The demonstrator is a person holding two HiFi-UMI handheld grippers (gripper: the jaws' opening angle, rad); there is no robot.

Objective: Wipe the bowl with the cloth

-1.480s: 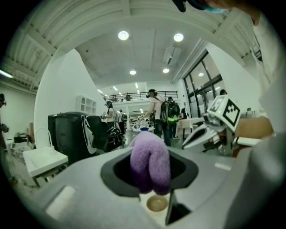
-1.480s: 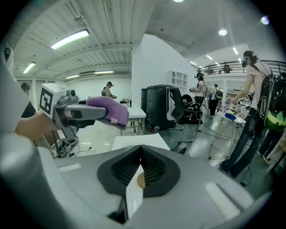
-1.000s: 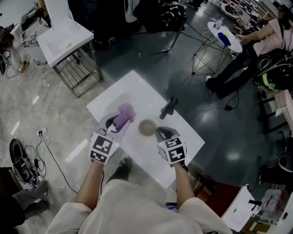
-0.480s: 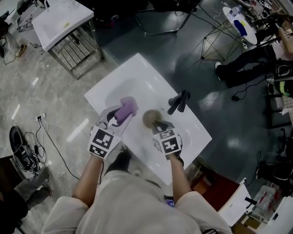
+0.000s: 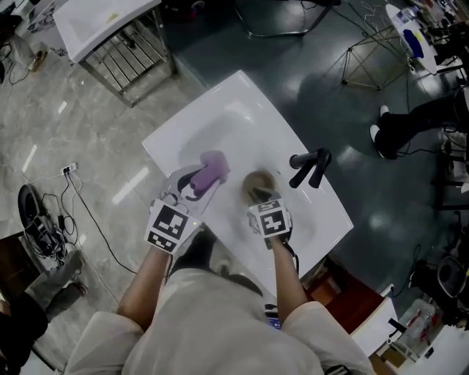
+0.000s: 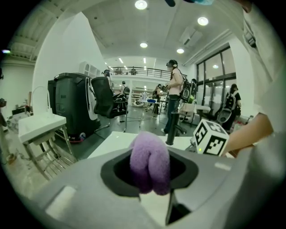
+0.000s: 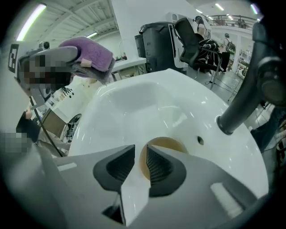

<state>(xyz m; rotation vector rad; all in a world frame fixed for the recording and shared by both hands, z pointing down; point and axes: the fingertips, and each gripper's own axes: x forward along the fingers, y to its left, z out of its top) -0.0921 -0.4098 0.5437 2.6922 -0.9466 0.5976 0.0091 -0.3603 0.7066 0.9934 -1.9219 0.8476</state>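
Note:
A tan bowl (image 5: pixel 258 180) sits in the white sink basin (image 5: pixel 220 124). My right gripper (image 5: pixel 260 196) is at the bowl's near rim. In the right gripper view the bowl (image 7: pixel 172 144) shows just behind the jaws of my right gripper (image 7: pixel 140 163). Those jaws are opening, a narrow gap stands between them, and the rim's edge shows in it without being pressed. My left gripper (image 5: pixel 205 179) is shut on a purple cloth (image 5: pixel 212 167), held up left of the bowl. The cloth (image 6: pixel 149 163) bulges out between its jaws.
A black faucet (image 5: pixel 309 167) stands at the basin's right edge, close to the bowl. A second white sink unit on a metal rack (image 5: pixel 110 22) is at the far left. Cables lie on the floor (image 5: pixel 44 220). People stand farther off in the room.
The head view has swung, so the sink sits more to the right. My right gripper stays at the bowl's near rim. The left gripper still holds the cloth beside it.

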